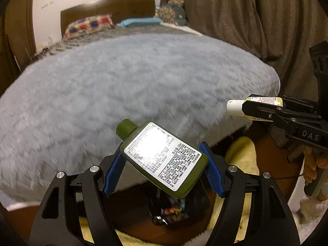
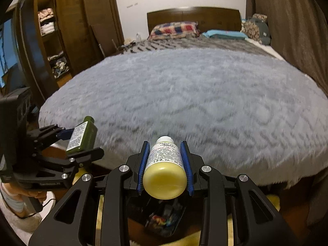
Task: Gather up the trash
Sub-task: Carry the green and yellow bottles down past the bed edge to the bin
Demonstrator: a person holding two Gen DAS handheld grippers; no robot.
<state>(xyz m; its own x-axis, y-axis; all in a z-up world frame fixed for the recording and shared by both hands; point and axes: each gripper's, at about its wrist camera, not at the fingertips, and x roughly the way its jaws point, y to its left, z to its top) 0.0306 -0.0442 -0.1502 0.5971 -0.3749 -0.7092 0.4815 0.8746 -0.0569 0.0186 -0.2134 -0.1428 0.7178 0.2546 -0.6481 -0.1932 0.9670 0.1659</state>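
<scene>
My left gripper [image 1: 163,162] is shut on a dark green flat bottle [image 1: 164,155] with a white printed label, its cap pointing up-left. It also shows in the right wrist view [image 2: 82,136] at the left. My right gripper [image 2: 165,164] is shut on a small pale yellow bottle [image 2: 165,172] with a white cap, held lengthwise between the blue pads. The left wrist view shows that bottle [image 1: 260,106] at the right. Both bottles hang above a black trash bin [image 1: 174,207] with colourful wrappers inside, also visible under my right gripper [image 2: 162,221].
A bed with a fluffy grey blanket [image 1: 133,86] fills the view ahead, its foot edge just beyond the bin. A yellow rug [image 1: 239,155] lies under the bin. Brown curtains [image 1: 246,16] hang at right. A wooden wardrobe [image 2: 67,30] stands at left.
</scene>
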